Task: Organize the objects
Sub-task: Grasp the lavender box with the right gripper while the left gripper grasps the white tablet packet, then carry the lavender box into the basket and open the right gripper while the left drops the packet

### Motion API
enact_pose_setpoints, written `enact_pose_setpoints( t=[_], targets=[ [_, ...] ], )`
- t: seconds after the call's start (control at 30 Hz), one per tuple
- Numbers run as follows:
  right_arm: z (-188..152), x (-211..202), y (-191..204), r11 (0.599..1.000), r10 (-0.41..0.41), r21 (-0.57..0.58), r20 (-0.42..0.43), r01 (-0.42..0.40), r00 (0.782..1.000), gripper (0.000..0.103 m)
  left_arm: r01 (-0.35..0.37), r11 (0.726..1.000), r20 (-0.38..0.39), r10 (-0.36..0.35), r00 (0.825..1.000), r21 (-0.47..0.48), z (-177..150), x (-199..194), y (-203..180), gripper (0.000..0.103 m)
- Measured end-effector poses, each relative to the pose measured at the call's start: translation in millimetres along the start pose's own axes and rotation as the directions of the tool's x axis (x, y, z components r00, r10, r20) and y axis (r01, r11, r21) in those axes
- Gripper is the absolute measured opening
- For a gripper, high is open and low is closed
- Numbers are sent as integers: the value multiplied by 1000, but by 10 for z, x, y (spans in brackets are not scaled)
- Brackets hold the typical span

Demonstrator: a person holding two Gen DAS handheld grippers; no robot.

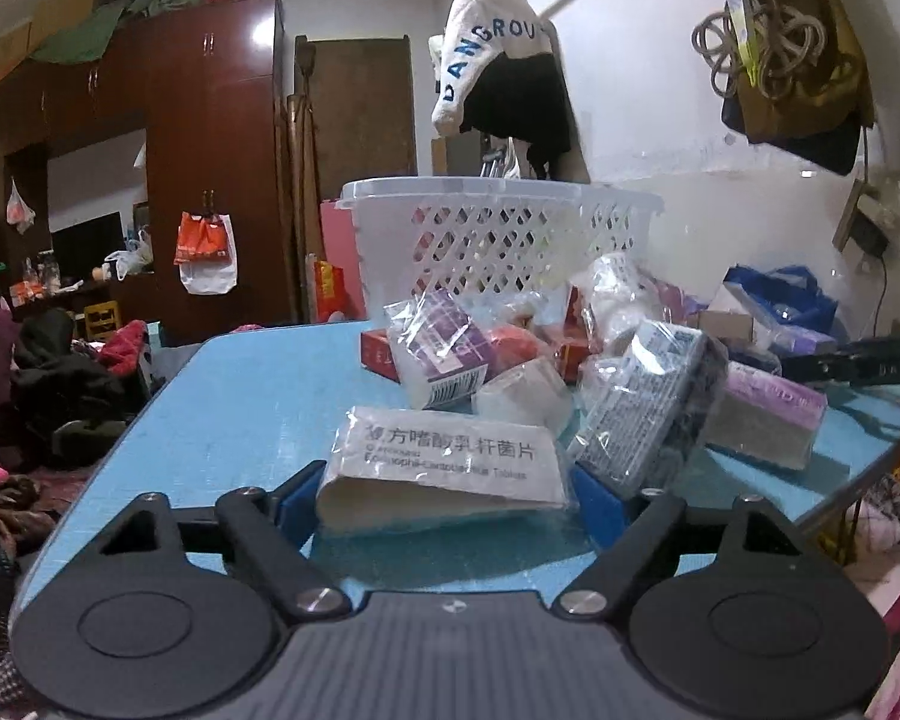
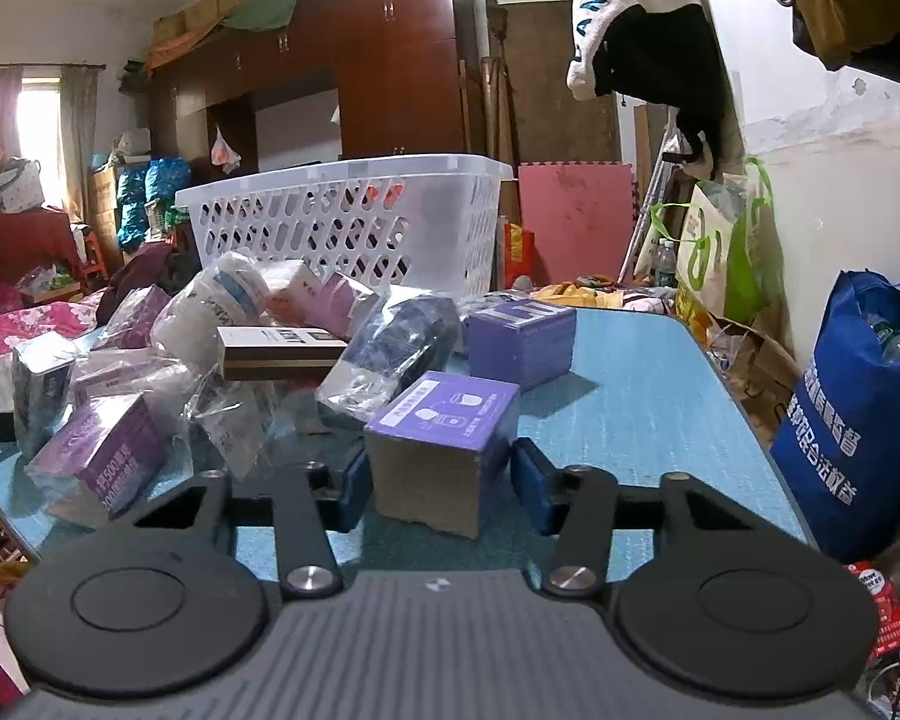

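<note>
The left gripper [image 1: 447,498] fingers straddle a white bagged tablet box [image 1: 444,465] lying crosswise on the blue worktop [image 1: 240,396], seemingly just touching. The right gripper [image 2: 441,480] flanks a purple-topped cardboard box [image 2: 444,444], gaps visible. The white lattice basket [image 1: 498,234] stands beyond.

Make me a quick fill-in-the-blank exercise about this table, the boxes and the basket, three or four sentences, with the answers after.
1. The tabletop under the boxes is coloured ____.
2. The white basket stands ____ the pile of boxes.
3. Between the fingers of the right gripper sits a box with a ____ top.
4. The white box between the fingers of the left gripper is wrapped in clear ____.

Answers: blue; behind; purple; plastic
</note>
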State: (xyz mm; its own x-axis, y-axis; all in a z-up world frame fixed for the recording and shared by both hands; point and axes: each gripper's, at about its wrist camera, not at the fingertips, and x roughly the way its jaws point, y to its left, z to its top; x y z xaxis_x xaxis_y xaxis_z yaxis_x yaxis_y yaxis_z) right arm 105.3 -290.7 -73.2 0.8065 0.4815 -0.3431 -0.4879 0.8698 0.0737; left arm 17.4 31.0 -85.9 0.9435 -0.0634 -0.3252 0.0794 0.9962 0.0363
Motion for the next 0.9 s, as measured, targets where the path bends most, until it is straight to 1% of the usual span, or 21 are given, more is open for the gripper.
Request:
enact_pose_setpoints(
  t=[0.07,0.13,0.23,0.4,0.53,0.67,0.77,0.83,0.9],
  targets=[
    [7,-21,6,1000,-4,-9,10,4,1000,48,12,999,10,-11,1000,-31,-7,2,41,86],
    [27,-59,-5,1000,-8,-9,24,8,1000,47,26,999,22,-25,999,-41,15,-2,67,86],
    [94,-133,-35,1000,-17,-1,60,18,998,46,26,998,53,-23,998,-54,113,-16,75,86],
    [343,-207,-105,1000,-13,-14,101,14,995,46,47,996,106,-39,994,-70,371,20,51,86],
    [608,-138,-122,999,13,-32,108,-10,994,45,93,989,142,-75,987,-118,649,110,67,86],
    [1050,58,-62,996,61,-68,114,-54,992,45,133,979,136,-112,984,-153,1059,328,94,86],
    [1414,340,67,991,95,-107,102,-84,990,45,130,978,115,-112,987,-162,1421,603,96,86],
    [1608,585,170,987,90,-142,81,-78,993,45,112,980,68,-102,992,-163,1634,880,99,86],
    [1744,867,253,985,69,-164,36,-62,997,45,97,978,23,-94,995,-185,1778,1164,118,86]
  ],
)
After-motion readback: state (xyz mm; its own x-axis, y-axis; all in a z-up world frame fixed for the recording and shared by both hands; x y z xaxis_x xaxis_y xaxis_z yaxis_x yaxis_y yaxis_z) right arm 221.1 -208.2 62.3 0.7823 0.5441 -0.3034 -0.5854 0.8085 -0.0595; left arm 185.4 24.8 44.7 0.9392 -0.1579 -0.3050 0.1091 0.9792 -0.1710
